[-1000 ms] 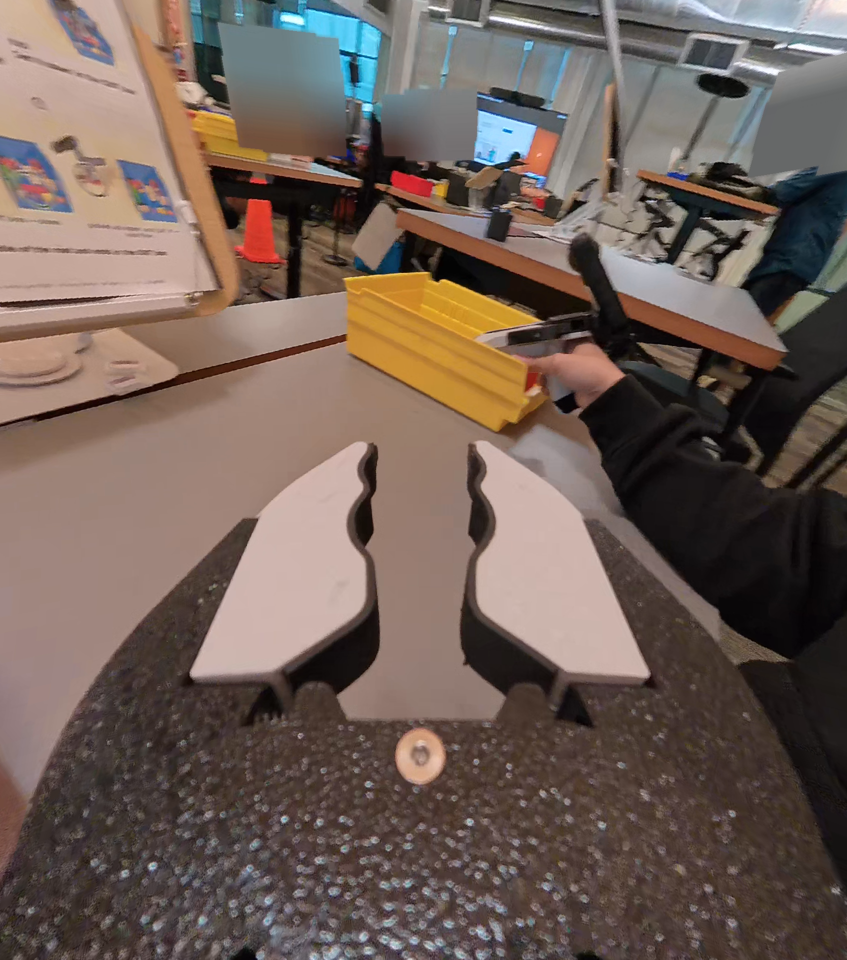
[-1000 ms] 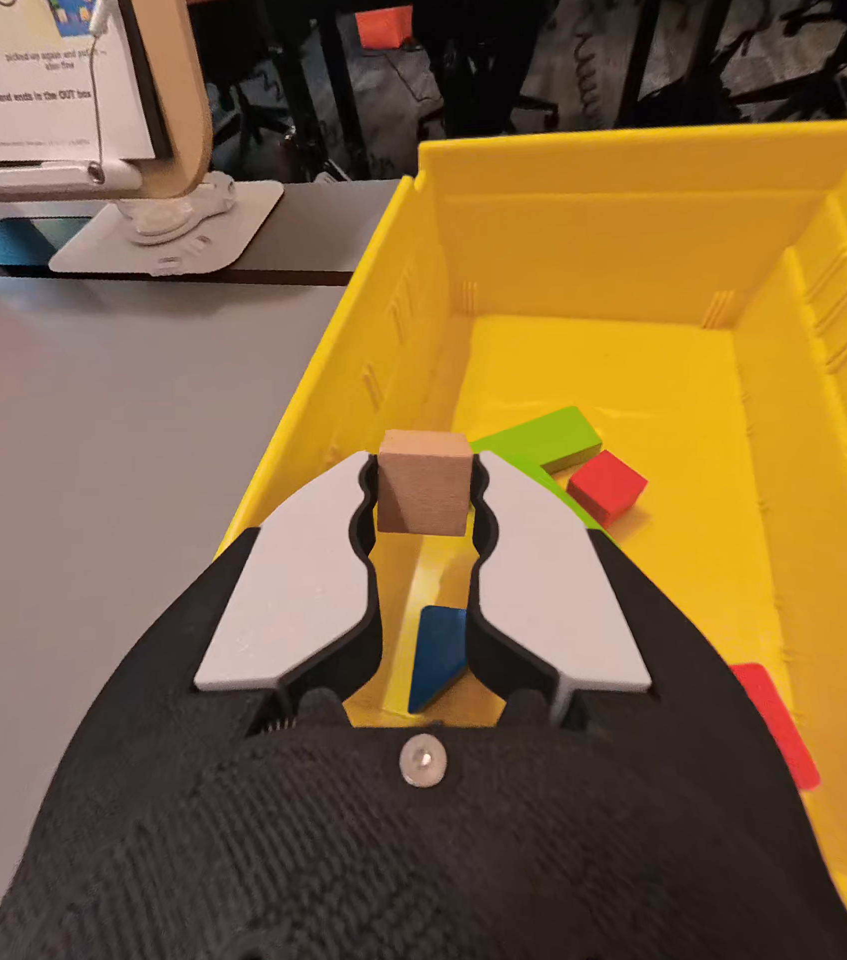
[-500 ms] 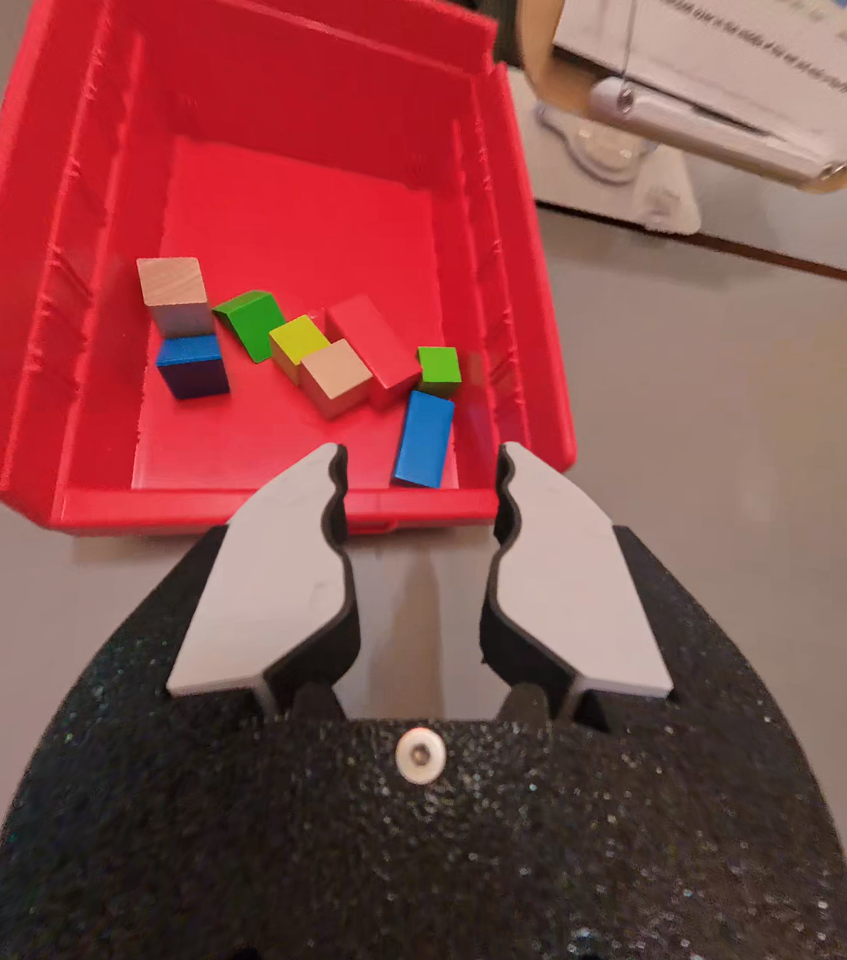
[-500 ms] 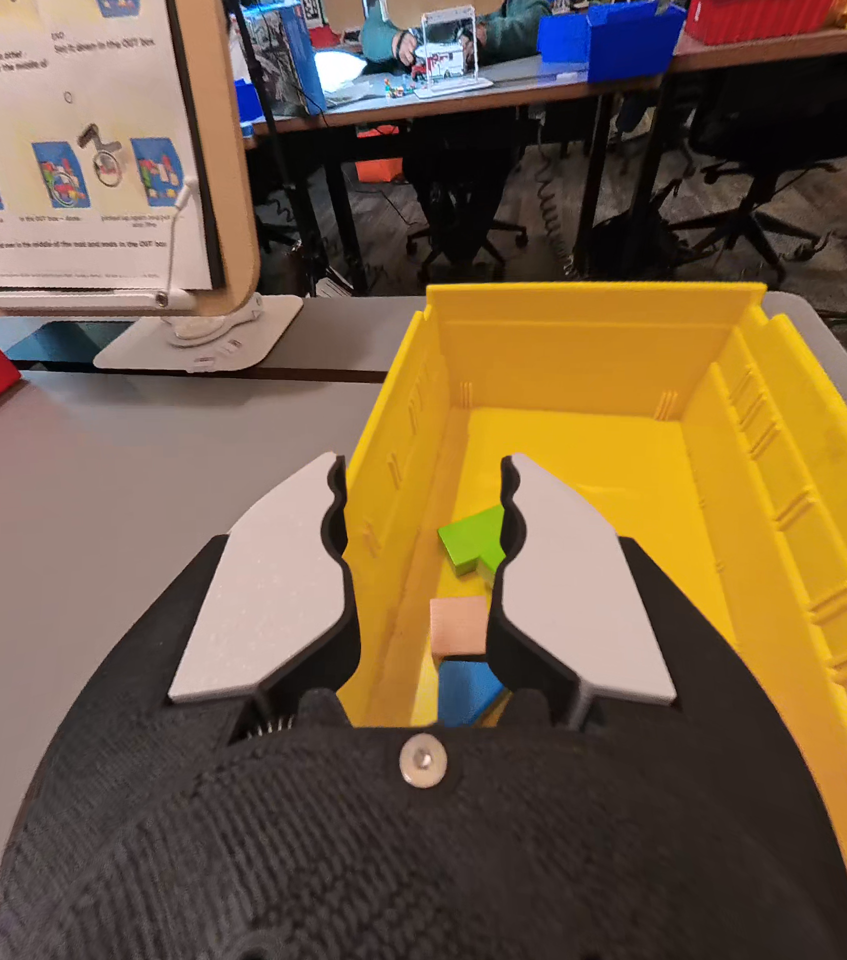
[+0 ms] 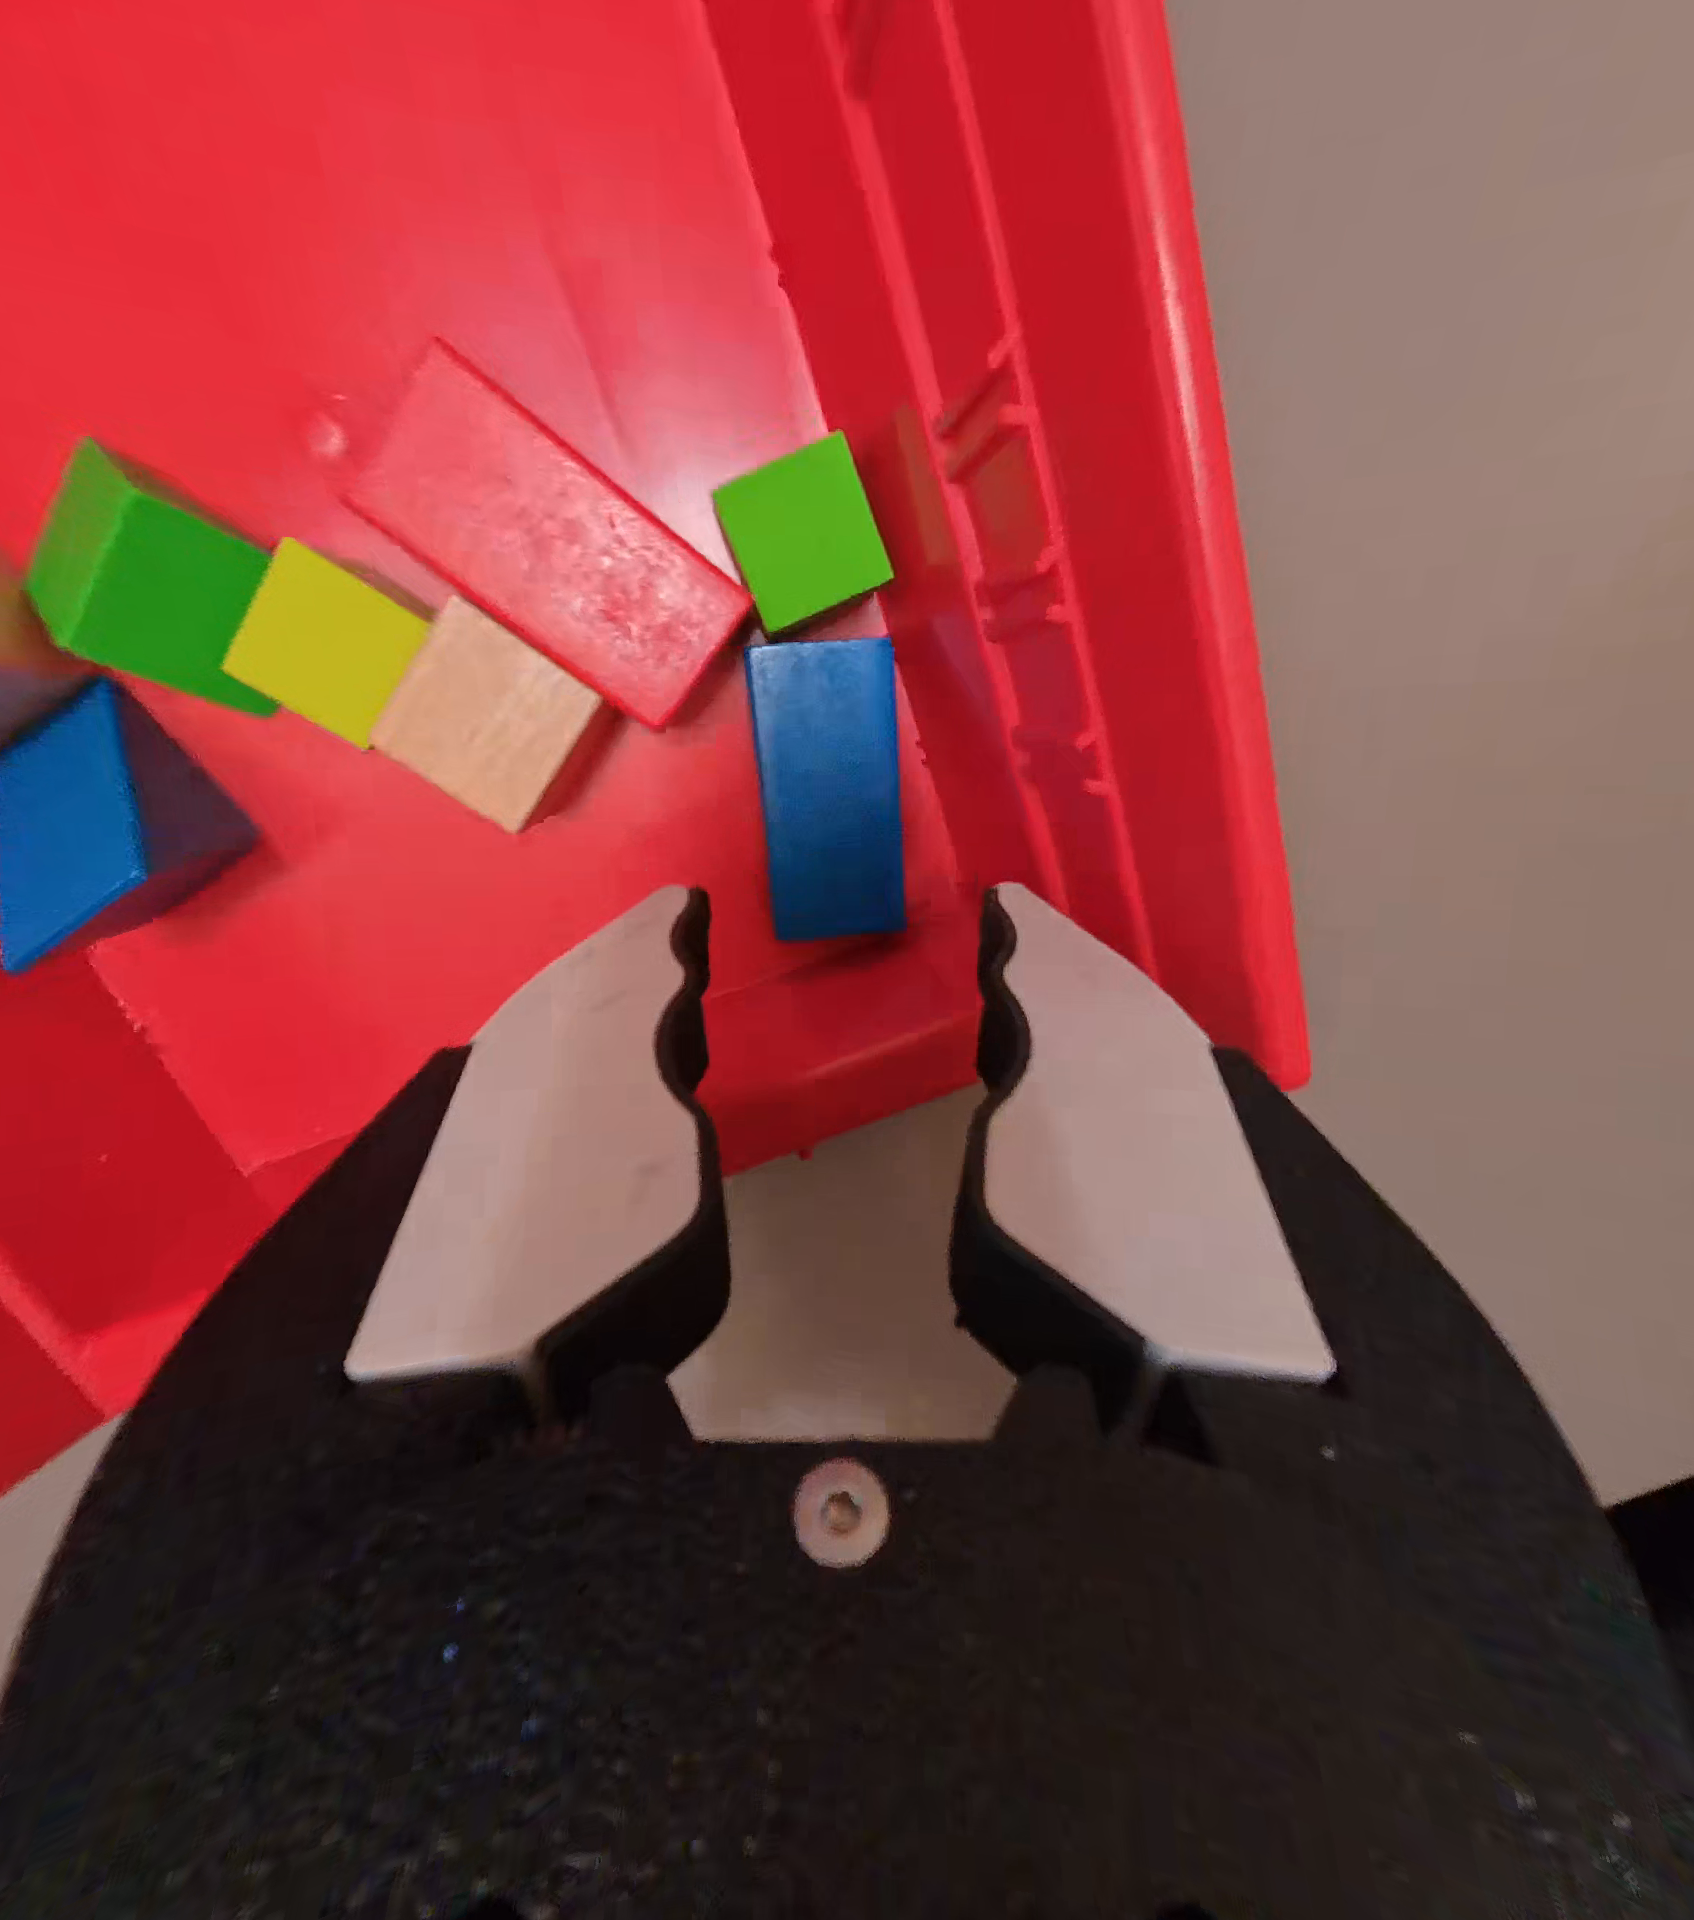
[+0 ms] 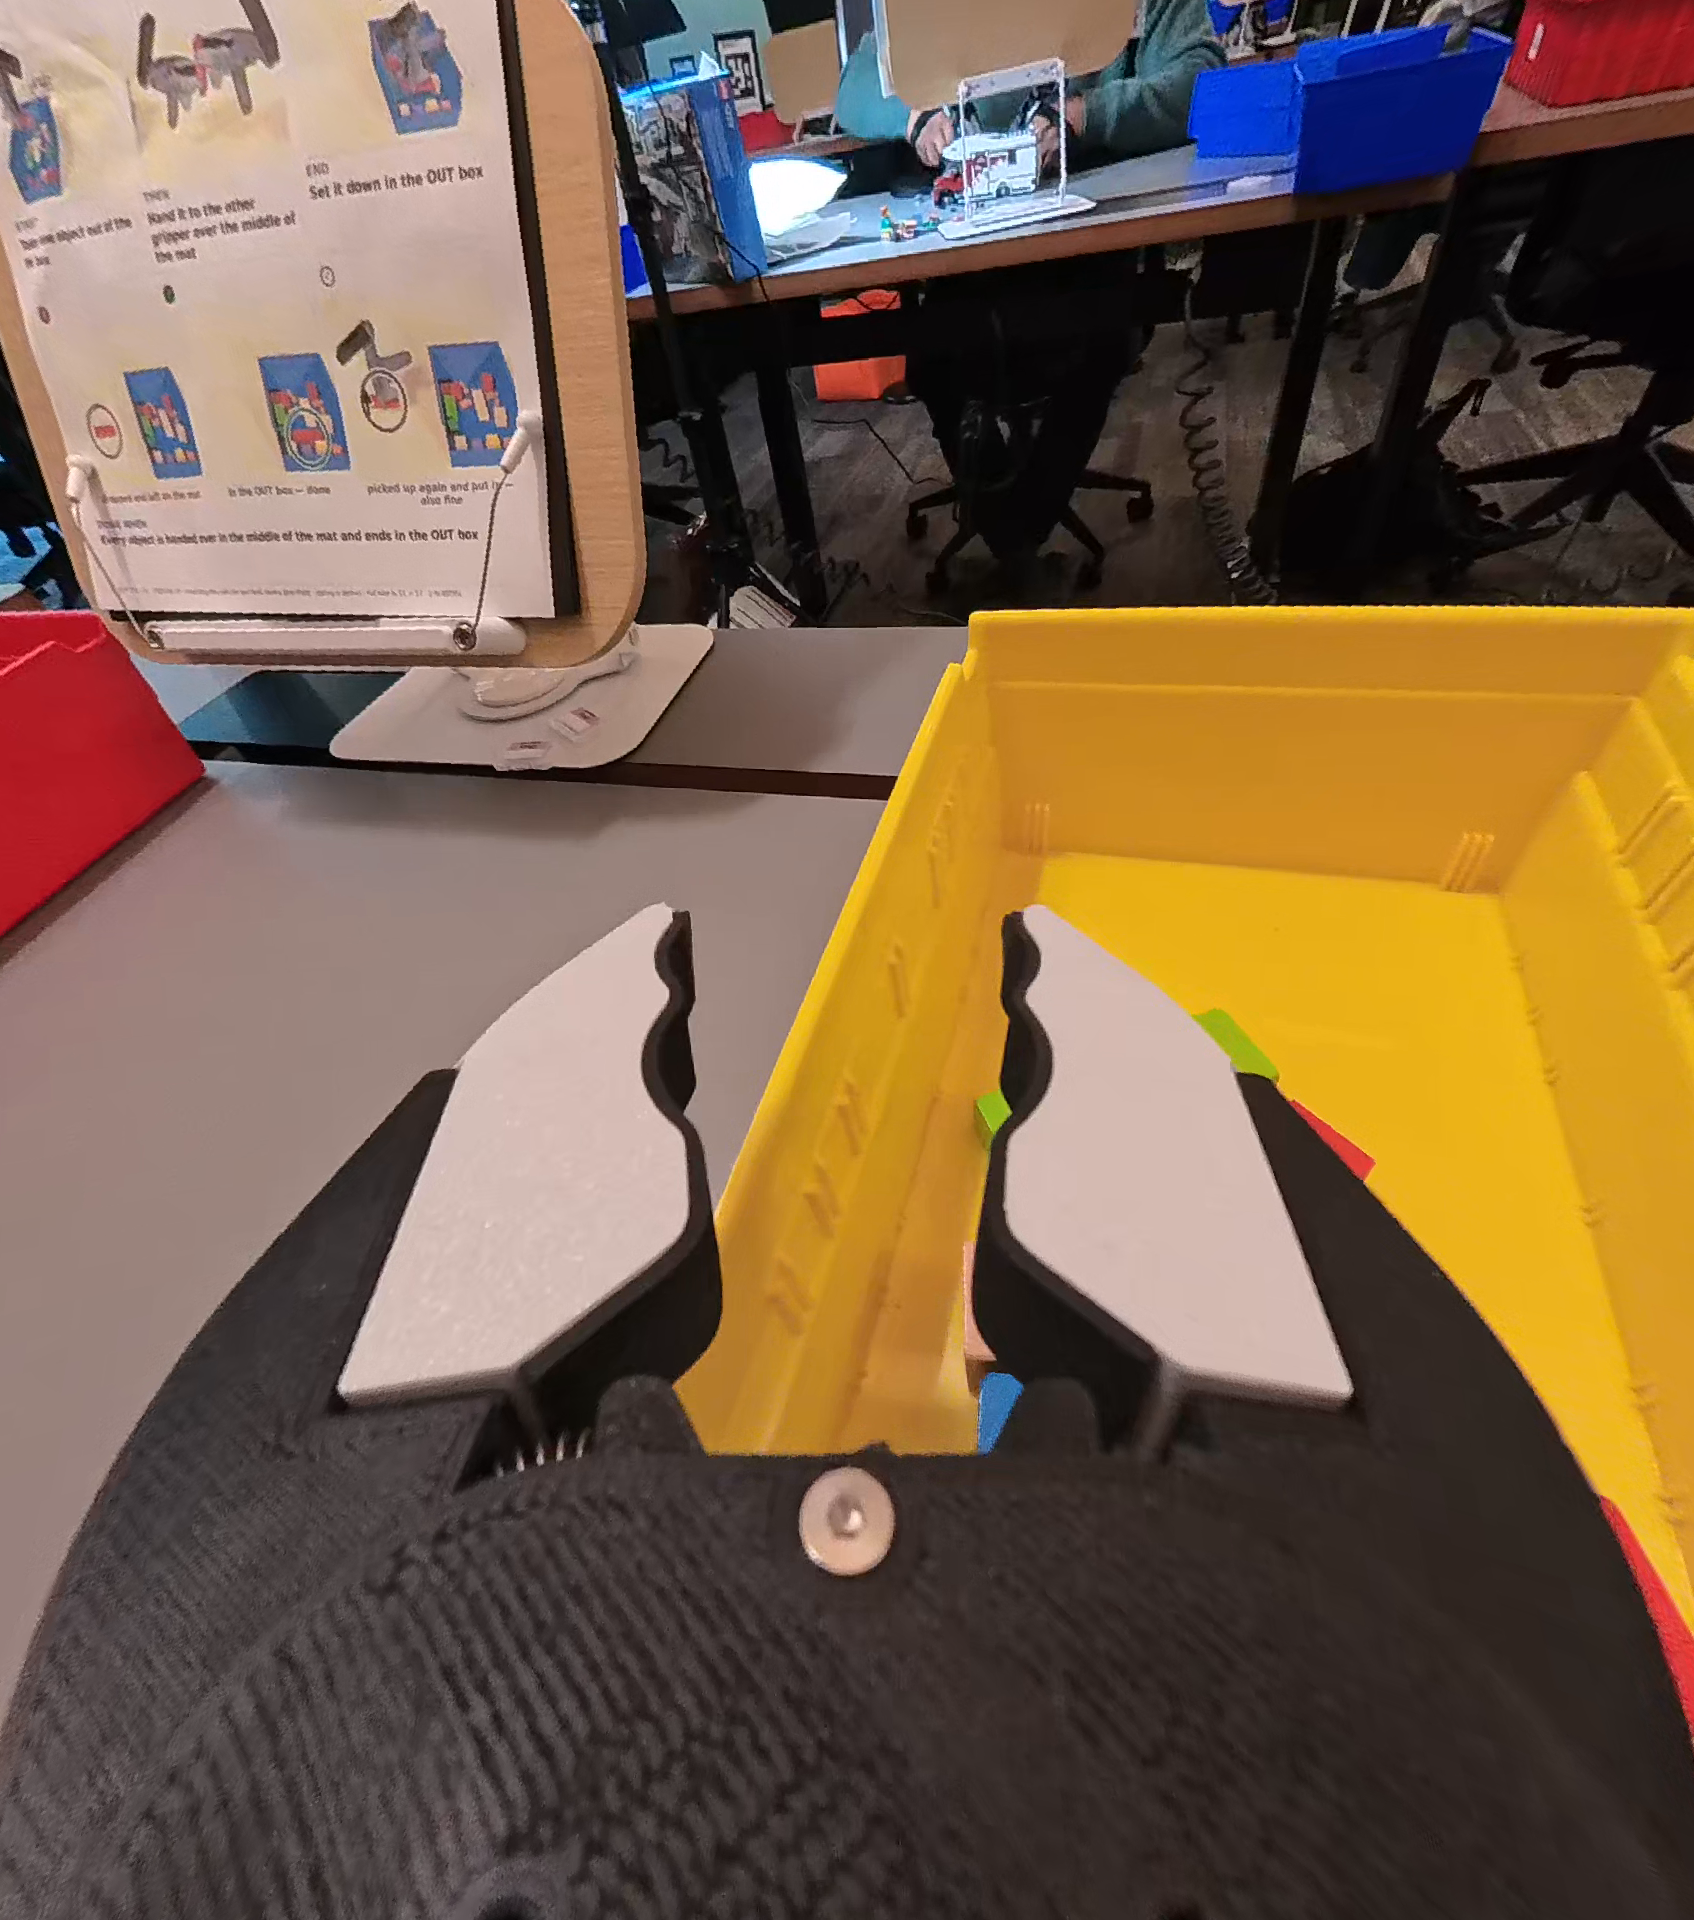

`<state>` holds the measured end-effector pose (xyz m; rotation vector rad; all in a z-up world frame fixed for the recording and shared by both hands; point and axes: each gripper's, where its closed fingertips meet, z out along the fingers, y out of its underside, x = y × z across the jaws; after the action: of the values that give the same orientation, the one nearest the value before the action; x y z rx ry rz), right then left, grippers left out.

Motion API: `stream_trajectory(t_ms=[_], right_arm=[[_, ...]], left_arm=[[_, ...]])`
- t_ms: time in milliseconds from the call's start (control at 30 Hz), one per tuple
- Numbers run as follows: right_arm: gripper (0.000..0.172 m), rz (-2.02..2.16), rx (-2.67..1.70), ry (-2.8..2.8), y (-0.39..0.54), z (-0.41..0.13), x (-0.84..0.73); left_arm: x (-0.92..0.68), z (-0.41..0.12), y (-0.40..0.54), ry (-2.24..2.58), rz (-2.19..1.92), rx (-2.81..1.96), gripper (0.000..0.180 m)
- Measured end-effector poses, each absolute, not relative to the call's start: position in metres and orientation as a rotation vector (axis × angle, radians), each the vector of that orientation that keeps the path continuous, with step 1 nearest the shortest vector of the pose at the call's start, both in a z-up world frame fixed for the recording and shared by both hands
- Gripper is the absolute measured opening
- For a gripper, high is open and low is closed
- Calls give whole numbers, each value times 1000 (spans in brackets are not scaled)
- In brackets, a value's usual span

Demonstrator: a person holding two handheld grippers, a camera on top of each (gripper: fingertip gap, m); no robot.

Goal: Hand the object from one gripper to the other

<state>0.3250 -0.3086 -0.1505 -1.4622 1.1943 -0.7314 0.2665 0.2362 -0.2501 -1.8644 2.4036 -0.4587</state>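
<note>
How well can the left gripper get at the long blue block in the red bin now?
Probably yes. The left gripper is open and empty just short of the long blue block, which lies flat with nothing on top. The red bin wall stands close on its right, so that finger has little room.

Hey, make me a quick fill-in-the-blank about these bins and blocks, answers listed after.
1. The left gripper hovers over the ____ bin.
2. The block nearest its fingers is ____.
3. The right gripper, holding nothing, sits at the ____ bin.
4. Both grippers' fingers are ____.

Missing words: red; blue; yellow; open
</note>
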Motion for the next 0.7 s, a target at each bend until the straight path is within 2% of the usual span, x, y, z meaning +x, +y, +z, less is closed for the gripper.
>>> stream_trajectory(t_ms=[33, 233, 400, 433, 467, 500, 700], right_arm=[[58, -727, -1461, 1194, -308, -151, 325], [59, -732, -1464, 1207, -310, -152, 324], [60, -732, -1465, 1211, -310, -153, 324], [60, -725, -1463, 1211, -309, -153, 324], [60, -714, -1460, 1210, -306, -152, 324], [60, -706, -1459, 1199, -303, -151, 324], [61, -720, -1470, 1152, -293, -140, 321]], left_arm=[[266, -254, 235, 2447, -410, -1860, 48], [267, -278, 240, 2571, -143, -1898, 51], [265, -287, 240, 2582, -74, -2028, 52], [266, -287, 240, 2578, -73, -2041, 51], [267, -287, 239, 2588, -95, -2038, 32], [270, -286, 238, 2589, -131, -2027, 30], [274, -284, 245, 2570, -195, -1959, 30]])
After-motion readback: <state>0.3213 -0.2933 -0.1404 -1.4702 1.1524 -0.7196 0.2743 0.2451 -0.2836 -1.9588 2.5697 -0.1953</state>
